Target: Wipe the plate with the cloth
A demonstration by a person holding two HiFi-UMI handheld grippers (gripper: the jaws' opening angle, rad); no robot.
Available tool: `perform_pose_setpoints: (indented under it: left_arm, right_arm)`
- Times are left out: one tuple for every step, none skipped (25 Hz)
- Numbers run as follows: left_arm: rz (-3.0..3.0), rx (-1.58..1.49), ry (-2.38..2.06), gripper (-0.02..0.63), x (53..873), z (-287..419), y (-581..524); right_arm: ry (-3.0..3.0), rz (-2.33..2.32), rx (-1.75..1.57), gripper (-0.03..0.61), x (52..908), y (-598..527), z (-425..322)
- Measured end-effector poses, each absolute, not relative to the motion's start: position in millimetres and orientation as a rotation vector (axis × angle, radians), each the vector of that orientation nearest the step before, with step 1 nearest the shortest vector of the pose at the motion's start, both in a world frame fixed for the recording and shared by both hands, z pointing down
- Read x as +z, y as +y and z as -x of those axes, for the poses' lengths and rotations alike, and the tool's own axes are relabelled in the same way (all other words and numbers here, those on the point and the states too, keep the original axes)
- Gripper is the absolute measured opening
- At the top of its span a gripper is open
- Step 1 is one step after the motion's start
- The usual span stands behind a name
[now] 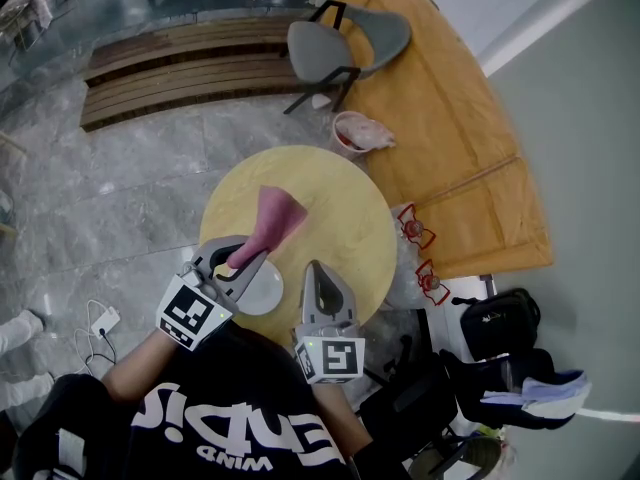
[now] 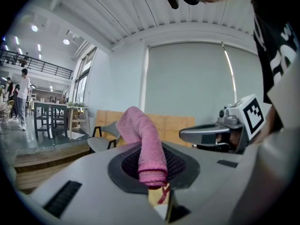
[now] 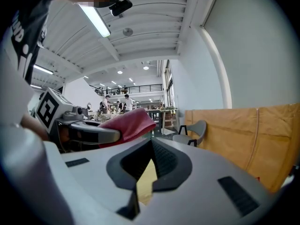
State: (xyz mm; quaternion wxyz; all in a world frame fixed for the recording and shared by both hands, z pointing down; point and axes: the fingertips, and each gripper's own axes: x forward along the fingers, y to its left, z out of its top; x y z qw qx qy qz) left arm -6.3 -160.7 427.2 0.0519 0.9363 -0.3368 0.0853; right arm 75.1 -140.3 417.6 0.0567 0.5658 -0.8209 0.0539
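A pink cloth [image 1: 272,220] lies across the round yellow table [image 1: 340,198], and its near end is lifted. My left gripper [image 1: 240,258] is shut on that end. In the left gripper view the cloth [image 2: 145,139] rises from between the jaws and droops forward. A white plate [image 1: 268,293] sits at the table's near edge, partly hidden under the left gripper. My right gripper [image 1: 315,270] rests just right of the plate, shut with nothing between its jaws [image 3: 150,146]. The right gripper view shows the left gripper with the cloth [image 3: 129,123] to its left.
A grey chair [image 1: 345,38] and a pale bin holding a bag [image 1: 357,133] stand beyond the table. To the right are wooden flooring [image 1: 470,168], two red objects [image 1: 412,226] and black bags [image 1: 500,328]. A charger and cable [image 1: 103,320] lie on the floor at the left.
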Motion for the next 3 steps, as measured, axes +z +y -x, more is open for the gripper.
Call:
perform_pose_setpoints:
  left_arm:
    - [-2.846, 0.252, -1.029, 0.052, 426.5, 6.5, -161.3]
    - [-2.844, 0.245, -1.032, 0.052, 425.9, 6.6, -162.0]
    - [-2.841, 0.238, -1.035, 0.052, 425.3, 6.6, -162.6]
  right_arm:
    - [-2.49, -1.716, 0.166, 0.021, 418.1, -140.4, -75.6]
    - [-2.49, -1.716, 0.168, 0.021, 418.7, -140.4, -76.2]
    - [-2.491, -1.716, 0.171, 0.021, 419.4, -140.5, -76.7]
